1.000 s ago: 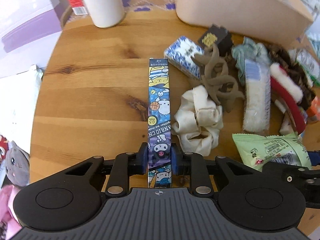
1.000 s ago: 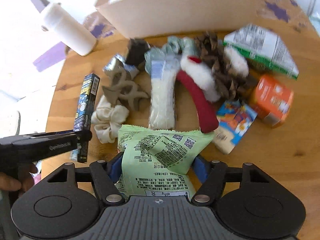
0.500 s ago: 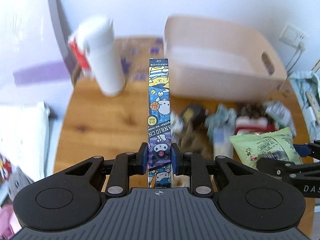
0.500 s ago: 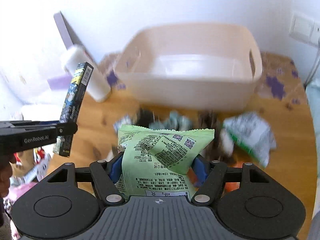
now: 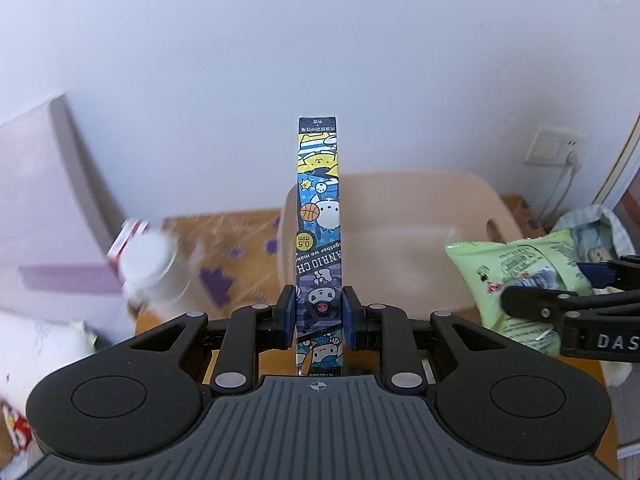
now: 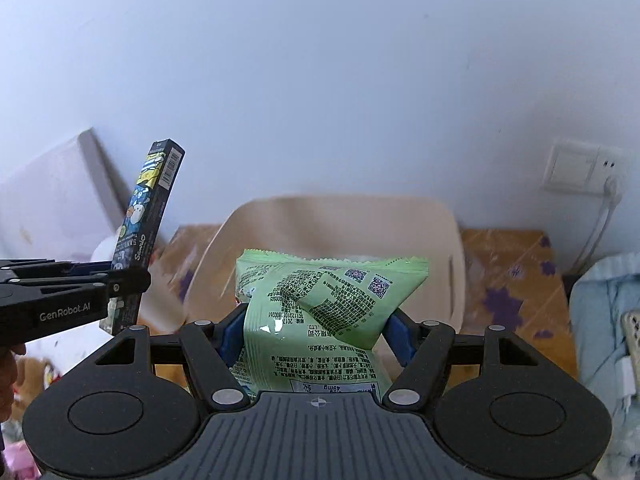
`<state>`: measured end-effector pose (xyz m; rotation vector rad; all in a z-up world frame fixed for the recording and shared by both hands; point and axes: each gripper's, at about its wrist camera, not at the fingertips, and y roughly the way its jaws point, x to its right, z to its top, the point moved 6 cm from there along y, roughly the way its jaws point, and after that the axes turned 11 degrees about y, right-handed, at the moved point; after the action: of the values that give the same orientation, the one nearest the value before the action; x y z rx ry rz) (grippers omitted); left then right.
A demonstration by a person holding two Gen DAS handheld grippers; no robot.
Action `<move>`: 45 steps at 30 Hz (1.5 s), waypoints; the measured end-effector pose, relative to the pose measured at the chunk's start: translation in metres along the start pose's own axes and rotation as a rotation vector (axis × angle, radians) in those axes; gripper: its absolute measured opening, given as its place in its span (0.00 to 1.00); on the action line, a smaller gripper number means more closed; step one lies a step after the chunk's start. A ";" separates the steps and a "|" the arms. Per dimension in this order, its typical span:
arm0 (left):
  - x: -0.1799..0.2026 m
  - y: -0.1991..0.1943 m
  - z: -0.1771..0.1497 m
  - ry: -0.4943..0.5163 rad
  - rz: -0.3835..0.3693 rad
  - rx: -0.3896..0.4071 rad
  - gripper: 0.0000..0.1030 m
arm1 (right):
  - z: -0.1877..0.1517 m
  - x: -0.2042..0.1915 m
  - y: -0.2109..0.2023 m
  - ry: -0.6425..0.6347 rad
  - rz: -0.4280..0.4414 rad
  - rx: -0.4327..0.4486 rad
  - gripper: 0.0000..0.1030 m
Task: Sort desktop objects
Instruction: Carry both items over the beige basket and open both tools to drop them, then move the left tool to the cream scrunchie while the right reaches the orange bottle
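Note:
My left gripper (image 5: 318, 316) is shut on a long blue cartoon-printed pen box (image 5: 319, 216), held upright in the air; the box also shows in the right wrist view (image 6: 148, 216). My right gripper (image 6: 316, 332) is shut on a green snack bag (image 6: 320, 312), also seen at the right of the left wrist view (image 5: 520, 276). A beige plastic bin (image 6: 344, 216) stands ahead of both grippers on the wooden table (image 6: 508, 264); it also shows in the left wrist view (image 5: 400, 208). Both held things are raised near the bin's near rim.
A white bottle (image 5: 150, 268) stands left of the bin, blurred. A pale purple-striped box (image 5: 40, 208) leans at the far left. A wall socket with a cable (image 6: 580, 168) is at the right. Light blue cloth (image 6: 604, 312) lies at the right edge.
Both grippers have risen and tilted up from the cluttered tabletop, carrying the pen box and the snack bag. The view has swung to the bin and the wall.

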<state>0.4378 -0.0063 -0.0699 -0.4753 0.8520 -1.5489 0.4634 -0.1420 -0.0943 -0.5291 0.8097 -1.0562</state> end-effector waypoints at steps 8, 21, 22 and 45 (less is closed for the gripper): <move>0.019 0.054 0.048 0.046 0.014 0.018 0.22 | 0.036 0.021 0.046 -0.074 -0.133 0.065 0.66; 0.060 0.160 0.031 0.145 0.030 -0.188 0.22 | 0.021 0.054 0.134 -0.047 -0.201 -0.099 0.66; 0.060 0.163 0.029 0.148 0.036 -0.197 0.22 | 0.019 0.056 0.138 -0.056 -0.210 -0.106 0.66; 0.057 0.099 0.020 0.108 -0.040 -0.135 0.70 | 0.020 0.062 0.053 -0.127 -0.150 -0.023 1.00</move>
<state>0.5081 -0.0651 -0.1411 -0.5116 1.0404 -1.5709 0.5243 -0.1766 -0.1403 -0.6778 0.6793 -1.1399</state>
